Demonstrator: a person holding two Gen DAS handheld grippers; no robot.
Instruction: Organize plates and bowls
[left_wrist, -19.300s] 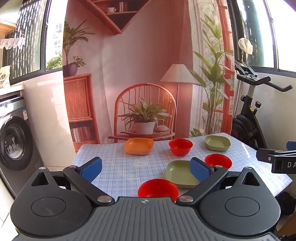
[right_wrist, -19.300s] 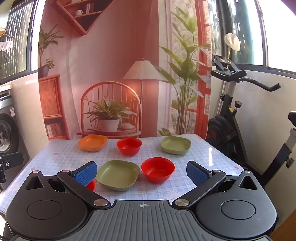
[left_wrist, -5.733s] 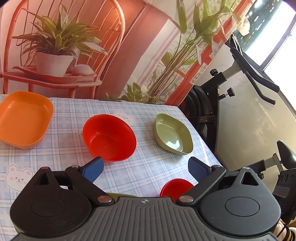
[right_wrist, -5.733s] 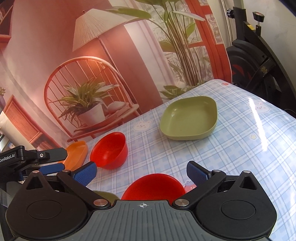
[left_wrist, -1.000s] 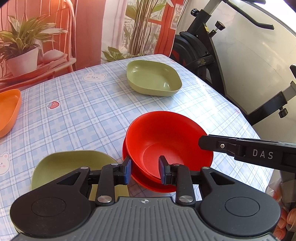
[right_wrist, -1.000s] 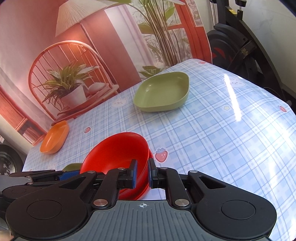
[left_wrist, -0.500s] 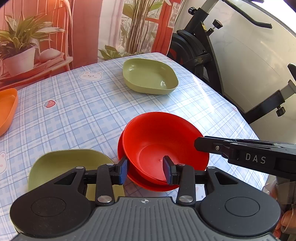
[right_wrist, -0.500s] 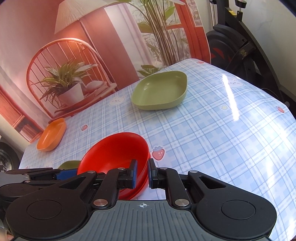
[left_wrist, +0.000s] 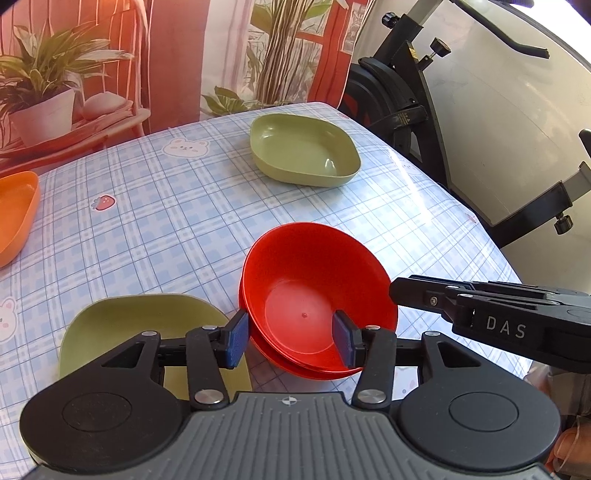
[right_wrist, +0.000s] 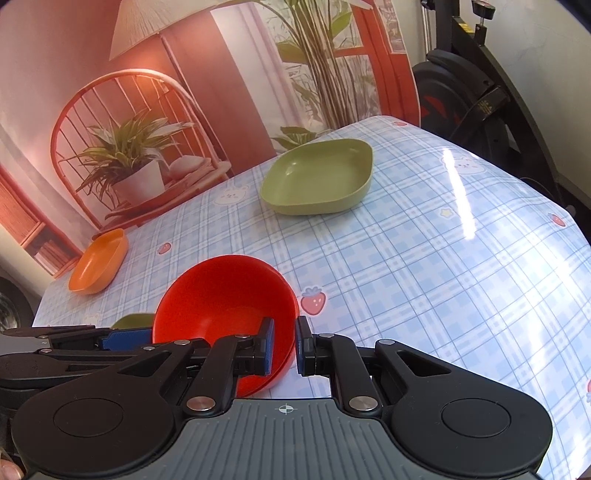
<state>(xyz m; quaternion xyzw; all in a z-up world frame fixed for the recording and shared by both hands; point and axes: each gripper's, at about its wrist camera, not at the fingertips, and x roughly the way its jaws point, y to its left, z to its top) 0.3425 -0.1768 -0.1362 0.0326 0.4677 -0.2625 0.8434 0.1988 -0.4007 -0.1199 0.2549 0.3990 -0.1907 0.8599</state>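
A red bowl (left_wrist: 317, 280) sits nested in at least one other red bowl (left_wrist: 295, 363) near the front right of the worktop (left_wrist: 177, 221), which wears a blue plaid cloth printed with bears and strawberries. Only a thin red rim of the lower bowl peeps out under the top one, so how many are stacked there cannot be told. The top bowl holds nothing, and it leans a little within the stack.

The left hand-held gripper (left_wrist: 291, 338) is spread, one blue pad outside the near-left wall of the red bowl and the other inside over the bowl's floor; neither pad seems to press the rim, though the angle is poor. The right hand-held gripper (right_wrist: 283, 345) is pinching the near-right wall of the same bowl (right_wrist: 225, 299), one pad inside and one outside, pressed close with just the wall between them. Its black body shows in the left view, reaching in from the right to the bowl's edge.

Just left of the stack lies a green plate (left_wrist: 144, 325), shallow and bare. Farther back, well apart, stands a second green dish (left_wrist: 303, 155), also bare. An orange dish (right_wrist: 99, 266) rests at the far left edge, with nothing in it.
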